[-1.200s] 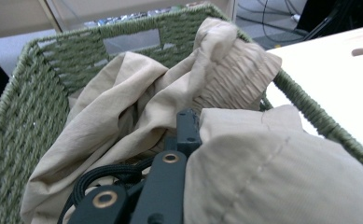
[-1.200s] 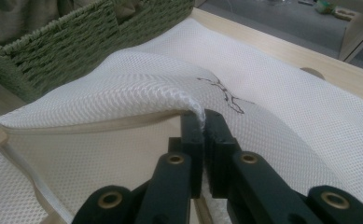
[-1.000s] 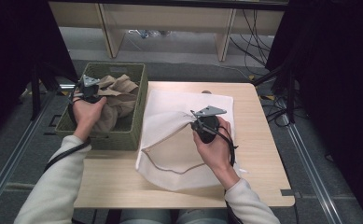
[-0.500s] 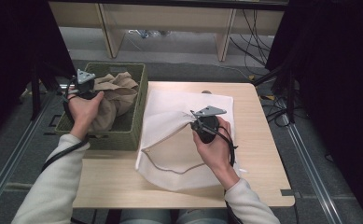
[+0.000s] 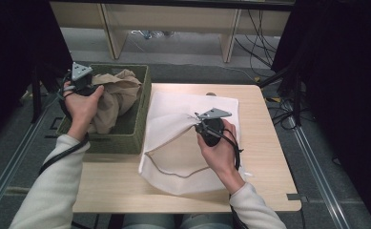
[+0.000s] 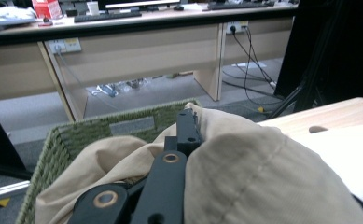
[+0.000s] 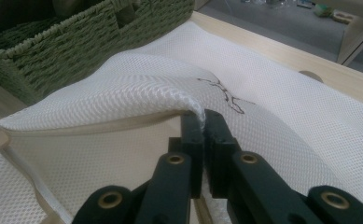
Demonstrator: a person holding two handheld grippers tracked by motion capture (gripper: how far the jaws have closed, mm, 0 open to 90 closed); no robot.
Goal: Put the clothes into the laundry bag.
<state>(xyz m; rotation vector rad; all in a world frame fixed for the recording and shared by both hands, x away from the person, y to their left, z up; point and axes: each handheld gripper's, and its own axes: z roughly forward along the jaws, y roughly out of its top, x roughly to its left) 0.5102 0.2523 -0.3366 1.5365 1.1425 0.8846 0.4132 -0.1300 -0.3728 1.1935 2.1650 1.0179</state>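
High view: nearest to the camera, two forearms in pale sleeves are seen coming in from the bottom edge, above a light wooden table (image 5: 269,143). On the table a white mesh bag (image 5: 173,143) is spread, with its open mouth turned toward the left. The upper layer of the bag is pinched and held up by the right gripper (image 5: 198,123), so the mouth is kept open; in the right gripper view the two black jaws are closed on a fold of the mesh bag (image 7: 123,93), and the beige inner edge of the opening is seen below the raised layer. Just beside the bag, at the left edge of the table, a green woven basket (image 5: 142,109) is placed. A beige cloth (image 5: 118,93) is bunched in the basket and partly raised above its rim. The cloth is gripped by the left gripper (image 5: 93,87), which is held over the left side of the basket; in the left gripper view the jaws are closed on the beige cloth (image 6: 244,172), which is draped over and around them, and the basket rim (image 6: 76,133) is seen behind it. Farther away, a grey floor, cables (image 5: 264,38) and the legs of a long wooden desk (image 5: 173,14) are seen.
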